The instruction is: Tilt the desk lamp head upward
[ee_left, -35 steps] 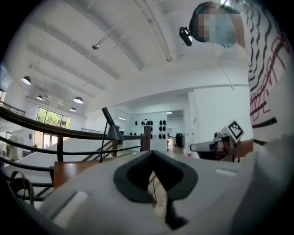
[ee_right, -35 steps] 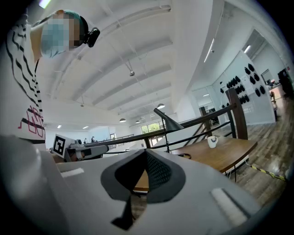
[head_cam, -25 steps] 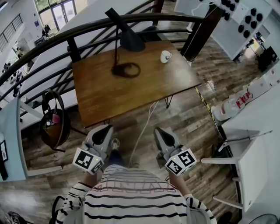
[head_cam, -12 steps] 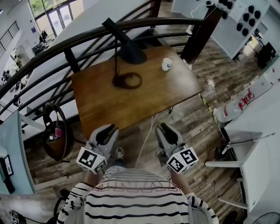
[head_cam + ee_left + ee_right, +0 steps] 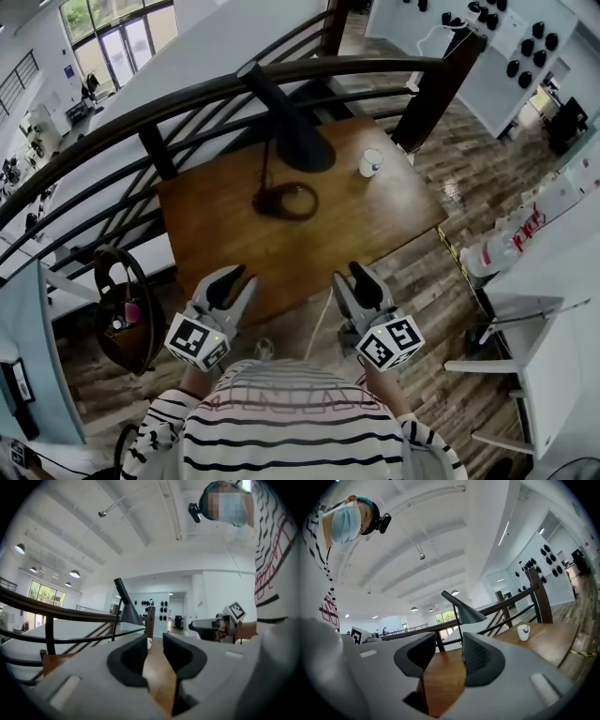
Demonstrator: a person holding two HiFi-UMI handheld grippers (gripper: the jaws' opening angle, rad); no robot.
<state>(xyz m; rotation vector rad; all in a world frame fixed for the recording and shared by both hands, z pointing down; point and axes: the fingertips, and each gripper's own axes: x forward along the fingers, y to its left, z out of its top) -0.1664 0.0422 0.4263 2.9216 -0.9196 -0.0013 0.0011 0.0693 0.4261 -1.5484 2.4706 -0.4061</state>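
Nearer now: both grippers have come up to the table's near edge, lamp not yet touched.
Black cone-headed desk lamp [image 5: 298, 141] stands at the far side of the brown wooden table [image 5: 375, 225], head angled down. My left gripper [image 5: 234, 277] and right gripper [image 5: 354, 275] have just been opening, jaws partly apart and empty.

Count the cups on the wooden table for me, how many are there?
1. The white cup stands near the far right edge of the wooden table, just right of the desk lamp. The lamp's shade may hide a bit of tabletop.
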